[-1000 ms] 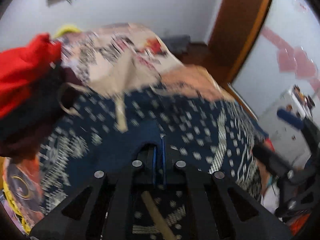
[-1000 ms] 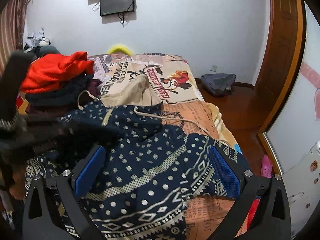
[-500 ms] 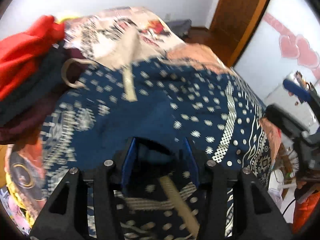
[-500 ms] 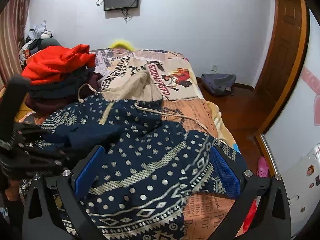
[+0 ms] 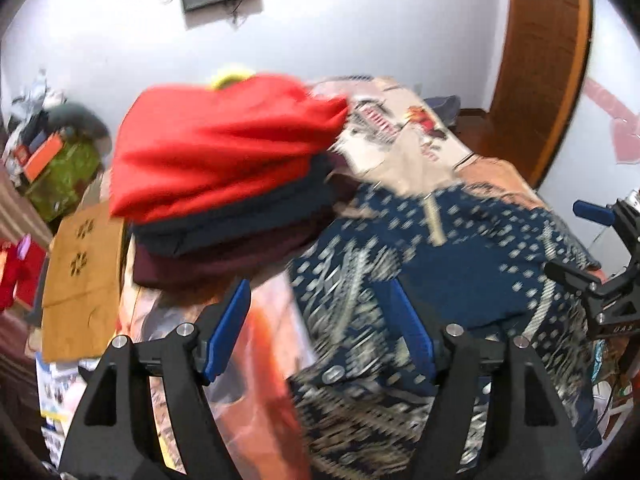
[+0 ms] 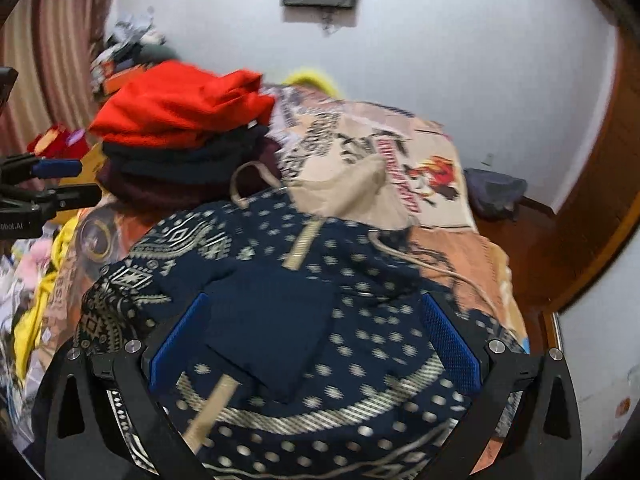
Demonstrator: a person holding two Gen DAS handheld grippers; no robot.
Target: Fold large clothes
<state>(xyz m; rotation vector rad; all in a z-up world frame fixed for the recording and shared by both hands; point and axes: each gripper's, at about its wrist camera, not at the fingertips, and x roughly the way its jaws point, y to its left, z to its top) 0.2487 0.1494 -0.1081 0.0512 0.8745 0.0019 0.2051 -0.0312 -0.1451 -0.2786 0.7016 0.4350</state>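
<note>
From my remote seat: a bed [image 6: 440,200] with a printed cover fills a white-walled room, a pile of folded clothes [image 6: 184,136] at its left. The navy patterned hoodie [image 6: 280,320] lies partly folded at the near end. My left gripper [image 5: 320,332] is opening, nothing pinched; my right gripper [image 6: 312,344] stands released above the cloth.
</note>
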